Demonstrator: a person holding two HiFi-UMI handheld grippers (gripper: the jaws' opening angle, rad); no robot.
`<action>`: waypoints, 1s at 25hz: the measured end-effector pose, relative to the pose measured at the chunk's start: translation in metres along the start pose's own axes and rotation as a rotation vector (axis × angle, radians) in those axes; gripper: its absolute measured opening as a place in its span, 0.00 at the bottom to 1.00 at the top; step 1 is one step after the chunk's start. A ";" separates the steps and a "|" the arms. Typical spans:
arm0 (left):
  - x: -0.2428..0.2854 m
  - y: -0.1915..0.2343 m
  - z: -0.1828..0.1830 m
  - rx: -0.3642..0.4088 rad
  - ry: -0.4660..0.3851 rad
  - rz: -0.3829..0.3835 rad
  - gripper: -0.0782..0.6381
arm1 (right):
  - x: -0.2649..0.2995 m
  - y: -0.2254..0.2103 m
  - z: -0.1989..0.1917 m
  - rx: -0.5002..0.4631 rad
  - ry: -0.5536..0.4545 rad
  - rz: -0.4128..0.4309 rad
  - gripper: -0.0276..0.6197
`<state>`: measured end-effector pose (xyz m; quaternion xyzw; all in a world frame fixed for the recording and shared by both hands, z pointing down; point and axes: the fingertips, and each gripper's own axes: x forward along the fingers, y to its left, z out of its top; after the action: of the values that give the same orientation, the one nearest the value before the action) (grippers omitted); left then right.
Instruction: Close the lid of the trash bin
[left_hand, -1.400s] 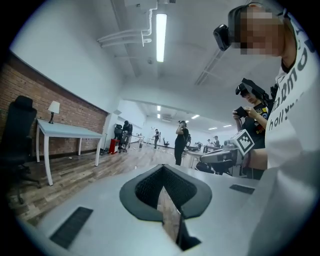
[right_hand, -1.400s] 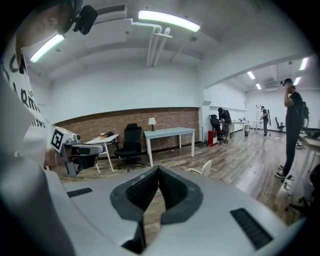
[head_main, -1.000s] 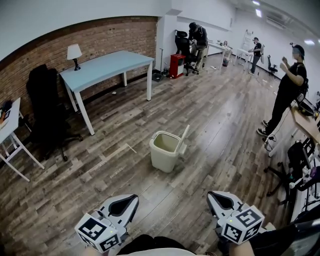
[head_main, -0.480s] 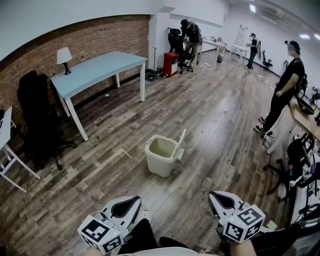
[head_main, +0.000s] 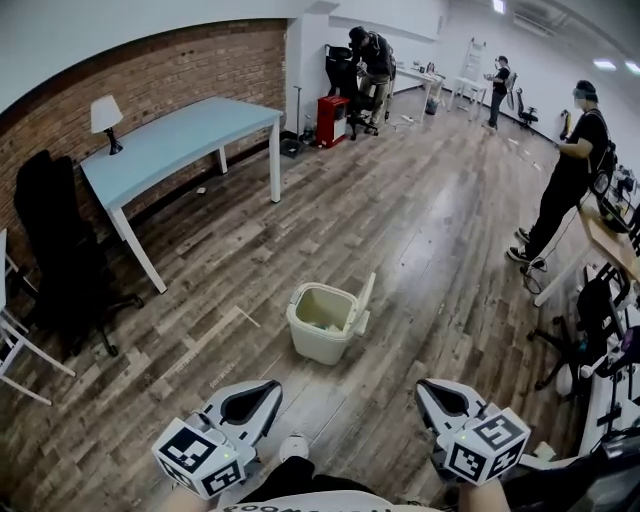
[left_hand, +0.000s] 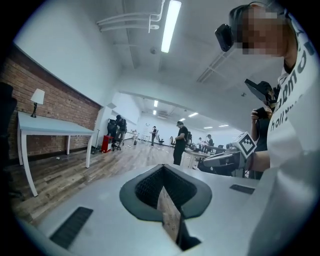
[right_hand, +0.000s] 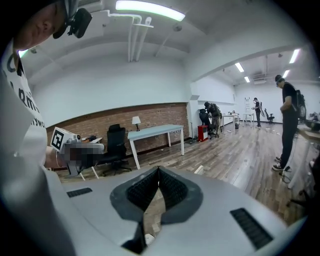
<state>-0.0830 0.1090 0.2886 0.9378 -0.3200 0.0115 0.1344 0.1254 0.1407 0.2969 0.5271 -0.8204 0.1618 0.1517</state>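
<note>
The boxy cream trash bin is seen with its flat lid raised. The ribbed jaws of the left gripper and right gripper are pressed together, empty.

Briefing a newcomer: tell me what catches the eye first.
The cream trash bin stands alone on the wood floor, its lid tipped up on its right side. Nearest the camera, the left gripper and right gripper hang low, both shut and empty. A light blue table lines the brick wall at left.

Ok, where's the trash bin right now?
Head view, centre: the trash bin stands on the wood floor, lid raised on its right side, blue table farther left.
</note>
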 end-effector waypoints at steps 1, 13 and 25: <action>0.004 0.009 0.003 -0.002 0.004 -0.003 0.12 | 0.009 -0.002 0.004 0.008 0.000 0.000 0.06; 0.066 0.107 0.034 0.003 0.033 -0.074 0.12 | 0.102 -0.028 0.060 0.057 -0.041 -0.052 0.06; 0.108 0.135 0.037 -0.019 0.040 -0.148 0.12 | 0.130 -0.051 0.060 0.079 0.000 -0.112 0.06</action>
<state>-0.0812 -0.0676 0.2978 0.9571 -0.2472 0.0170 0.1502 0.1154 -0.0106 0.3029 0.5777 -0.7826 0.1855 0.1394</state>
